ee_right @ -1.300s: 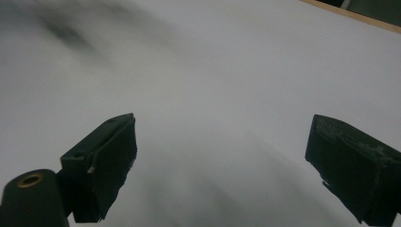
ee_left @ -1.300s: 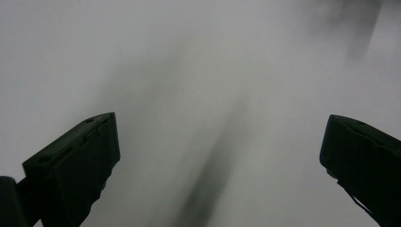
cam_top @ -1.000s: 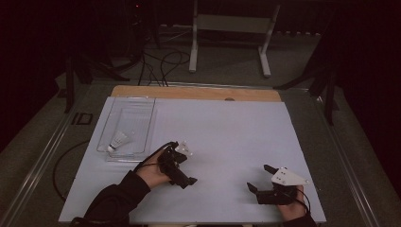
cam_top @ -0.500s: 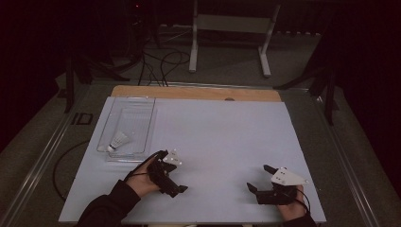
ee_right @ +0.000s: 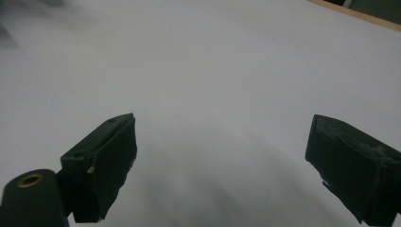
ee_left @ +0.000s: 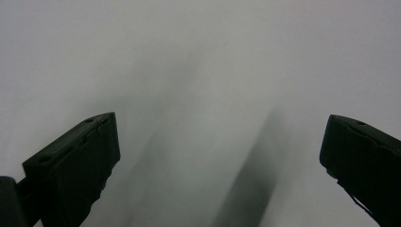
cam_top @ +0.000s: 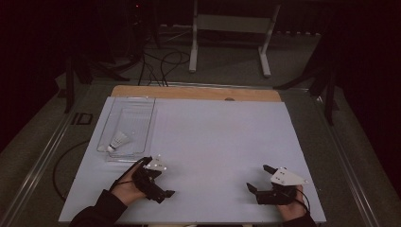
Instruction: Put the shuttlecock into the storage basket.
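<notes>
My left gripper [cam_top: 163, 191] rests low on the white table [cam_top: 222, 137], jaws spread wide and holding nothing. My right gripper [cam_top: 259, 178] sits well apart, likewise wide and empty. The shuttlecock [cam_top: 118, 141] lies in the clear tray [cam_top: 142, 105], just beyond my left gripper.

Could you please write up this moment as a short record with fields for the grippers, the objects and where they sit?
surface: white table top
left gripper: open, empty, near the front left of the table, just in front of the tray
right gripper: open, empty, at the front right
tray: clear plastic, at the table's left edge
shuttlecock: white, lying on its side inside the tray, toward its near end
contact: neither gripper touches the tray or shuttlecock
</notes>
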{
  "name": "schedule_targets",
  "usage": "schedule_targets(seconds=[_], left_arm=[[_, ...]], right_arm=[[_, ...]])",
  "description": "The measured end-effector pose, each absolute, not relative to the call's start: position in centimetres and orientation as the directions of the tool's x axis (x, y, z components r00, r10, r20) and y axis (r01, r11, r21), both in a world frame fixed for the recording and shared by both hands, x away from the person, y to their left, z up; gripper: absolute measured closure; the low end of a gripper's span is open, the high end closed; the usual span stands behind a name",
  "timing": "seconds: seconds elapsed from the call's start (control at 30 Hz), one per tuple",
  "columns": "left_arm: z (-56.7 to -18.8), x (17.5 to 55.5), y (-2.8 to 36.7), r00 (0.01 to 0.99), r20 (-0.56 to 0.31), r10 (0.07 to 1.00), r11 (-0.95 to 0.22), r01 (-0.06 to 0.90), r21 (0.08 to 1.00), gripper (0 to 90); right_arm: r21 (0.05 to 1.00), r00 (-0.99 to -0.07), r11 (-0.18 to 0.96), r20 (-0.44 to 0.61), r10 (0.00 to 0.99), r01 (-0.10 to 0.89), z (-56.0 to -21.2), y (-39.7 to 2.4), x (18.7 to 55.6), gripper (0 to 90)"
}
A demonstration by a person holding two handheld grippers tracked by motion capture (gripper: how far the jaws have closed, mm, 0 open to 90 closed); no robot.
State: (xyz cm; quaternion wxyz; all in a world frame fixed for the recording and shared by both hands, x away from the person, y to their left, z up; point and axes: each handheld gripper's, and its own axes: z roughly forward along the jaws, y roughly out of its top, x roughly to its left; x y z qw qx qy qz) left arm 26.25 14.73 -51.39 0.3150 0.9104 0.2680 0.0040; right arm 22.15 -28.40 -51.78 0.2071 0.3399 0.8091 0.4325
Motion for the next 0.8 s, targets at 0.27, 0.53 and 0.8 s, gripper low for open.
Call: schedule_targets(seconds=[0.27, 0.53, 0.8], left_arm=[[-51.7, 25.5, 16.7, 0.829, -0.188, 0.527, -0.602, 0.52, 0.606, 0.0], [-52.1, 24.9, 17.9, 0.795, -0.184, 0.578, -0.558, 0.549, 0.622, 0.0], [-52.3, 24.2, 18.3, 0.748, -0.163, 0.643, -0.492, 0.567, 0.661, 0.0]], right_arm=[[0.84, -0.681, 0.393, -0.04, 0.731, 0.373, -51.8, -28.4, 22.2, 9.6], [0.84, -0.681, 0.394, -0.041, 0.731, 0.373, -51.8, -28.4, 22.1, 9.6], [0.839, -0.679, 0.395, -0.043, 0.733, 0.374, -51.7, -28.4, 22.1, 9.6]])
